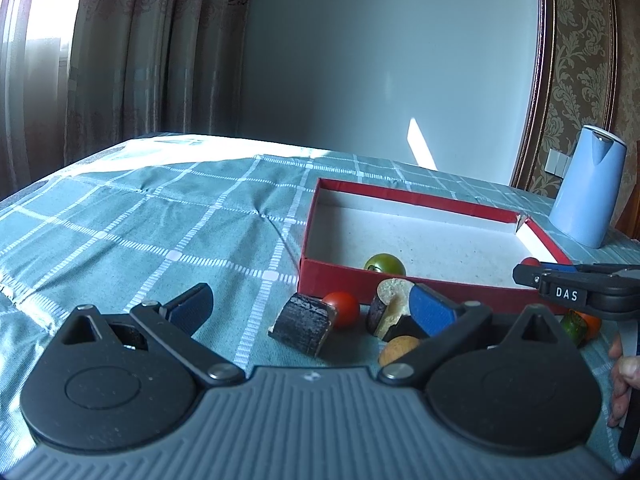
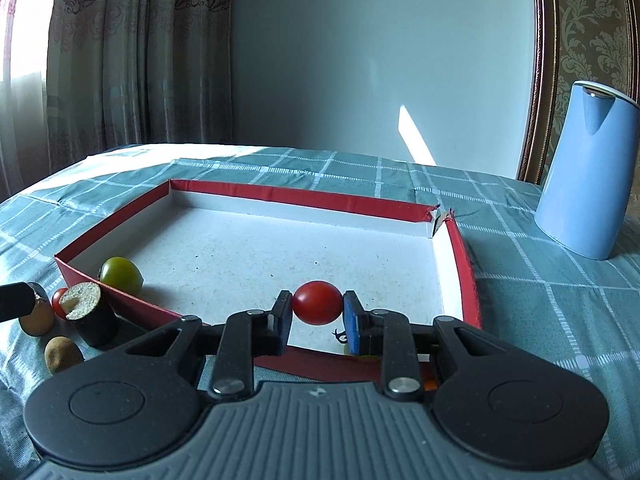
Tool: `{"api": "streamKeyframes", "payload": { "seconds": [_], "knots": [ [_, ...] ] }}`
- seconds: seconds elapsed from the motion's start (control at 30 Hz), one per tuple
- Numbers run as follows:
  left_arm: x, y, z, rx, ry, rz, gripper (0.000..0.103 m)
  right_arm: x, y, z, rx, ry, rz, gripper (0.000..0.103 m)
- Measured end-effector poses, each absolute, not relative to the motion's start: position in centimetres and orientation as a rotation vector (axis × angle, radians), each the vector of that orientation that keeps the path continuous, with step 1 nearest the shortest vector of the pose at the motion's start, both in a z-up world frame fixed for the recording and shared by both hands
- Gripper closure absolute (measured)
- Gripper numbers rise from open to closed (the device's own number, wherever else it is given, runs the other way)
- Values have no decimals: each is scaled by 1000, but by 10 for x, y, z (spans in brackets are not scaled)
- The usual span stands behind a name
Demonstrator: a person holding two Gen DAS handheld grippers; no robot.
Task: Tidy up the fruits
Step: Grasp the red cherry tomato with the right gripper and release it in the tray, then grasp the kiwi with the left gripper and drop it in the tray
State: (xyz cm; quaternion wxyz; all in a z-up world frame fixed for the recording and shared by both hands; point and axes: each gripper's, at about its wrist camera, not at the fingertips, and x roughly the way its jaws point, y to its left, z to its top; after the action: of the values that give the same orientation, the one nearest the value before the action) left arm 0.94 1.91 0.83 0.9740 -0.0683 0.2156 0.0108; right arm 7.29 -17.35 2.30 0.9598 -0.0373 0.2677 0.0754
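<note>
My right gripper (image 2: pixel 317 314) is shut on a small red tomato (image 2: pixel 317 307), held just over the near edge of the red box (image 2: pixel 304 196). A green tomato (image 2: pixel 120 274) lies inside the box at its near left corner. My left gripper (image 1: pixel 310 304) stands open in front of the box's near wall (image 1: pixel 400 282). Before it on the cloth lie a dark cut piece (image 1: pixel 304 324), another red tomato (image 1: pixel 342 308), a second dark piece with a pale cut face (image 1: pixel 390 304) and a tan round fruit (image 1: pixel 398 350). The right gripper (image 1: pixel 524 274) shows at the right edge there.
A tall blue jug (image 2: pixel 588 176) stands on the table right of the box. A green and orange fruit (image 1: pixel 578 326) lies by the box's near right, partly behind the right gripper. A person's fingers (image 1: pixel 622 376) show at the right edge. Curtains and a wall stand behind the table.
</note>
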Motion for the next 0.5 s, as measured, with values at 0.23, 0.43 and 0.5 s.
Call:
{"api": "streamKeyframes", "payload": {
  "seconds": [0.23, 0.43, 0.5],
  "knots": [
    [10, 20, 8, -138, 437, 27, 0, 73, -179, 24, -40, 541, 156, 77],
    [12, 21, 7, -142, 442, 37, 0, 67, -185, 26, 14, 538, 194, 66],
    [11, 22, 7, -147, 441, 40, 0, 60, -189, 30, 34, 508, 187, 48]
  ]
}}
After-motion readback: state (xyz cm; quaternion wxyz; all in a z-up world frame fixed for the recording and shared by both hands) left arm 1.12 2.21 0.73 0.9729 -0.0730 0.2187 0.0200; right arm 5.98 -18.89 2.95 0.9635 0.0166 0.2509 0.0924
